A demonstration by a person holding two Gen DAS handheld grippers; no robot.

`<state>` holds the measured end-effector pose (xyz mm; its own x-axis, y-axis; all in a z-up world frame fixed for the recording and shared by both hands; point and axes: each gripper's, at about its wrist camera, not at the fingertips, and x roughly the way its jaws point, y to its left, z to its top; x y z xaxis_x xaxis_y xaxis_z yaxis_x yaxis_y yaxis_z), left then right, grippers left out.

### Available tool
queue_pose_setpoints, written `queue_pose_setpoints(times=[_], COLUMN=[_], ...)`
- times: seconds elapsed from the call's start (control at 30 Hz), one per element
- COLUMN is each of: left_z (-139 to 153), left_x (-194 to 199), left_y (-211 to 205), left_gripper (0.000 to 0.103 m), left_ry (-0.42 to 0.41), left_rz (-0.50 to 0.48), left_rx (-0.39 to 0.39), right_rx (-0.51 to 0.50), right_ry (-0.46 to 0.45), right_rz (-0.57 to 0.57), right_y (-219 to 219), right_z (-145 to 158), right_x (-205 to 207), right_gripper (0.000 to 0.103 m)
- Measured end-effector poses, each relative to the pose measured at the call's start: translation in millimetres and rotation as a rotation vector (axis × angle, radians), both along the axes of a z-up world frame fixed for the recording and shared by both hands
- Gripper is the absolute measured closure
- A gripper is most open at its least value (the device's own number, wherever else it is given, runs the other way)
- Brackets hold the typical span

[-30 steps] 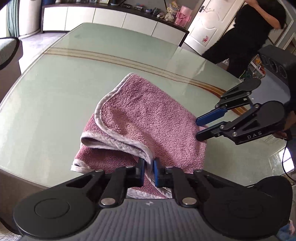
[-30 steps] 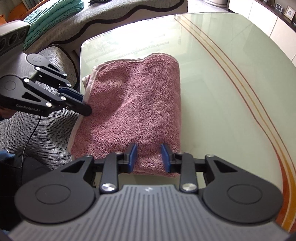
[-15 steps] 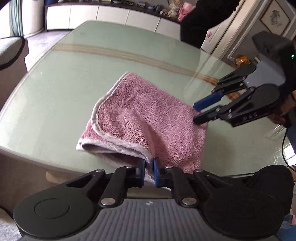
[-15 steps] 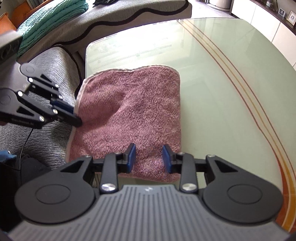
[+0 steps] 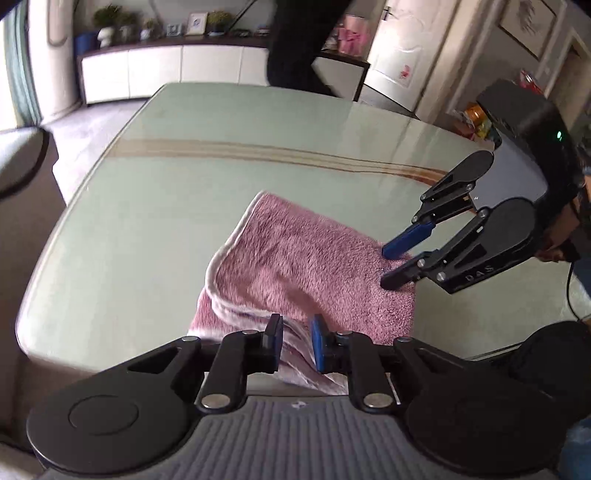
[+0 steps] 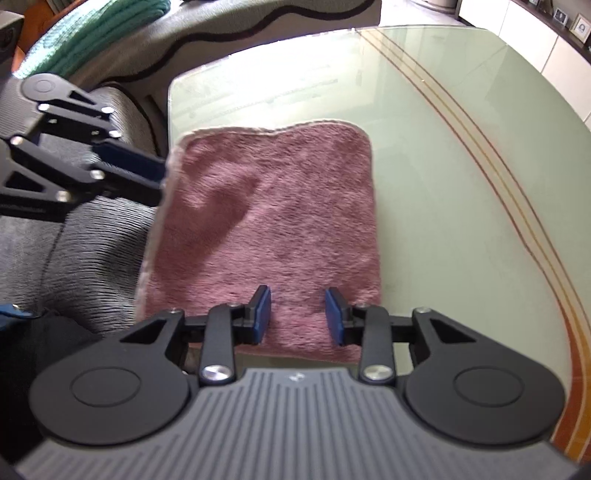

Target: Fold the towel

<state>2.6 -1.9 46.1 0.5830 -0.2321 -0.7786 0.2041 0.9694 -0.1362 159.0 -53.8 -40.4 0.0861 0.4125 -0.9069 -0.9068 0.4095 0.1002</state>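
A folded pink towel (image 5: 310,266) with a pale hem lies near the front edge of the green glass table (image 5: 184,192); it also shows in the right wrist view (image 6: 269,229). My left gripper (image 5: 296,343) is open just above the towel's near hem, which lies loose between the fingers. My right gripper (image 6: 298,314) is open over the towel's near end, not gripping it. It shows in the left wrist view (image 5: 397,264) at the towel's right corner. The left gripper shows in the right wrist view (image 6: 155,177) at the towel's left edge.
The table (image 6: 461,184) has brown and gold stripes (image 6: 480,162). A grey sofa (image 6: 96,236) with a teal blanket (image 6: 92,33) stands beside the table. A person in black (image 5: 295,40) stands beyond the far edge by a white sideboard (image 5: 147,70).
My left gripper has opened and let go of the towel's hem, and pulled back. The towel now lies flatter. My right gripper stays open over the towel.
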Motion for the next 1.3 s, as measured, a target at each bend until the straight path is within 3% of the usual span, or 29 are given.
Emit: queue_pose_setpoints(times=[0.1, 0.27, 0.33, 0.5, 0.9, 1.0, 1.07, 1.3], left_z=[-1, 15, 15, -34, -54, -57, -59, -61], left_x=[7, 3, 5, 28, 53, 64, 71, 80], left_y=[-9, -9, -13, -10, -25, -38, -48, -56], left_gripper=[0.084, 0.084, 0.077, 0.079, 0.076, 0.076, 0.076, 0.076], left_ry=[-0.007, -0.062, -0.064, 0.076, 0.089, 0.091, 0.09, 0.102], left_rz=[-0.038, -0.059, -0.086, -0.058, -0.048, -0.061, -0.078, -0.102], left_rx=[0.033, 0.002, 0.015, 0.115, 0.008, -0.031, -0.039, -0.024], right_rx=[-0.047, -0.055, -0.067, -0.088, -0.121, -0.151, -0.185, -0.096], right_ry=[-0.017, -0.027, -0.035, -0.046, -0.054, -0.07, -0.111, -0.008], right_rz=[0.012, -0.002, 0.0, -0.017, -0.089, -0.129, -0.171, -0.244], right_y=[6, 8, 9, 10, -21, -35, -47, -78], right_z=[-9, -17, -17, -19, -20, -21, -23, -25], right_x=[-10, -13, -15, -15, 21, 37, 49, 63], right_gripper=[0.07, 0.069, 0.069, 0.069, 0.067, 0.055, 0.032, 0.042])
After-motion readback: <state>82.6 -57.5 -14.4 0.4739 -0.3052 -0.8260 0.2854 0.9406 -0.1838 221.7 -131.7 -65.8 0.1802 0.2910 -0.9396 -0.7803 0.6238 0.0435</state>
